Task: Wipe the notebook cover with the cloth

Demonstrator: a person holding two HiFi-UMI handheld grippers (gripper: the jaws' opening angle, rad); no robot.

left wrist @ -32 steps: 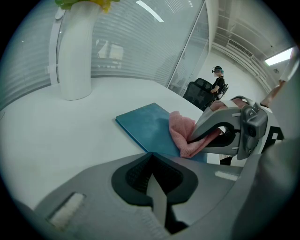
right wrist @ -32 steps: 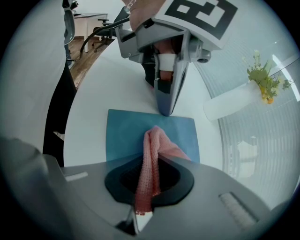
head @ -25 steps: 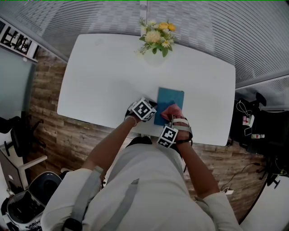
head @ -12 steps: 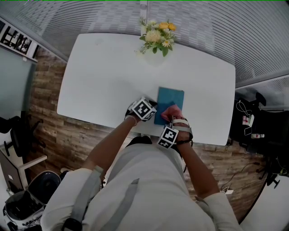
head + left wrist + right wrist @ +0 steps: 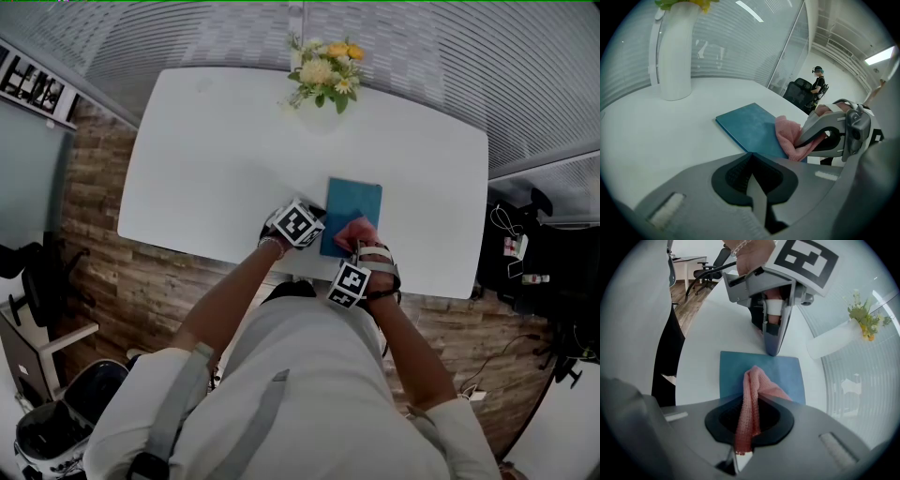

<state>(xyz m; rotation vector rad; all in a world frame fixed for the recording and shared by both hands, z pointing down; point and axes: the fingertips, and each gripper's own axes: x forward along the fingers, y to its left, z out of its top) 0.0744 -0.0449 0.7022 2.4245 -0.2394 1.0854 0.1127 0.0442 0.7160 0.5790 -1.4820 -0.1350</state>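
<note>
A teal notebook (image 5: 352,208) lies flat on the white table (image 5: 206,169) near its front edge. My right gripper (image 5: 751,401) is shut on a pink cloth (image 5: 757,380), which bunches onto the notebook's (image 5: 787,373) near part. In the head view the cloth (image 5: 355,231) covers the book's lower right corner, in front of the right gripper's marker cube (image 5: 350,282). My left gripper (image 5: 752,157) is shut with nothing between its jaws. Its tip (image 5: 772,350) rests on the notebook's left edge. In the left gripper view, the cloth (image 5: 789,135) sits on the notebook (image 5: 747,124).
A white vase (image 5: 675,51) of yellow and white flowers (image 5: 326,73) stands at the table's far edge. The table's front edge lies just under my grippers, over a wooden floor (image 5: 150,291). Office chairs (image 5: 708,266) stand off to the side.
</note>
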